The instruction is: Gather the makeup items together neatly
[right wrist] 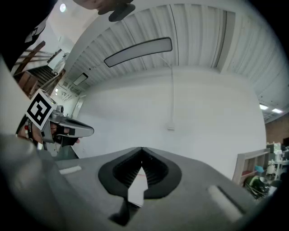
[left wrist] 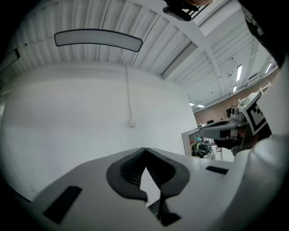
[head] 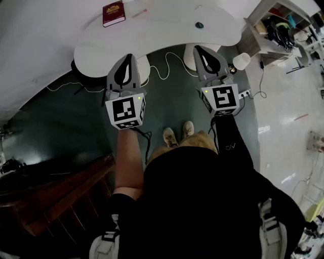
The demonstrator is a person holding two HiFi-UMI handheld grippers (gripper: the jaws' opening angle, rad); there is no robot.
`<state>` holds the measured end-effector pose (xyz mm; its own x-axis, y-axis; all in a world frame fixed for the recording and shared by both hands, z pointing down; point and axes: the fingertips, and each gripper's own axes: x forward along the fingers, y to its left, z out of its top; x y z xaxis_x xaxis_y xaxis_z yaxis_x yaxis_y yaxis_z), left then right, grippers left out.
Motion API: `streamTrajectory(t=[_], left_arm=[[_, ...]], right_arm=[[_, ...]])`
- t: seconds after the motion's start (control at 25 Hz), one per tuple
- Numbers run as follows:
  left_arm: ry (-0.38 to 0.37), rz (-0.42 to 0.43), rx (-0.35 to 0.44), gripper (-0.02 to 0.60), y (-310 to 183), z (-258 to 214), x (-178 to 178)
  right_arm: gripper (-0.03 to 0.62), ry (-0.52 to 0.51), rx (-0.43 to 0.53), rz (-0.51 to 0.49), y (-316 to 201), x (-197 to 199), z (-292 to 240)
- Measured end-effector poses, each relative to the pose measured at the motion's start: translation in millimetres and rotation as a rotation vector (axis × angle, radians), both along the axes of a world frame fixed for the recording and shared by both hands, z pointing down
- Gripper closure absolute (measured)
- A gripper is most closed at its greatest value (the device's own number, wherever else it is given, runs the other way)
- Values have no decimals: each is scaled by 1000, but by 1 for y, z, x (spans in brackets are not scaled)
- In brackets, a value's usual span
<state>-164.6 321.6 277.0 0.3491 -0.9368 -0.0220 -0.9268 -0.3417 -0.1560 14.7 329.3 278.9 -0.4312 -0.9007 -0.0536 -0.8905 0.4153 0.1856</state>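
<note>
Well ahead of the person, a white kidney-shaped table (head: 167, 35) stands on a dark teal floor (head: 61, 116). The only small things that could be the makeup items lie on it. One is a slim reddish stick (head: 140, 13) near the far edge. The other is a small dark round object (head: 199, 25) well to the stick's right. Both are too small to tell what they are. A dark red book (head: 113, 13) lies just left of the stick.

The left gripper (head: 130, 56) and the right gripper (head: 198, 48) are held level, side by side and well apart. Both point toward the near edge of the table and touch nothing on it. In each gripper view the dark ribbed pads meet at their tips, so both pairs of jaws are closed with nothing between them, facing a plain white wall.

A white cable (head: 167, 71) snakes across the floor under the table, and a power strip (head: 244, 93) lies to the right. An open shelf unit (head: 273, 25) stands at the upper right, and the person's light shoes (head: 177, 134) show between the grippers.
</note>
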Motion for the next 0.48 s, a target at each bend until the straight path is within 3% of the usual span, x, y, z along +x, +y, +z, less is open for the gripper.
streamTrajectory(t=[0.48], left_arm=[[13, 10, -4, 574, 4, -2, -4]], right_arm=[[589, -12, -11, -32, 5, -9, 0]])
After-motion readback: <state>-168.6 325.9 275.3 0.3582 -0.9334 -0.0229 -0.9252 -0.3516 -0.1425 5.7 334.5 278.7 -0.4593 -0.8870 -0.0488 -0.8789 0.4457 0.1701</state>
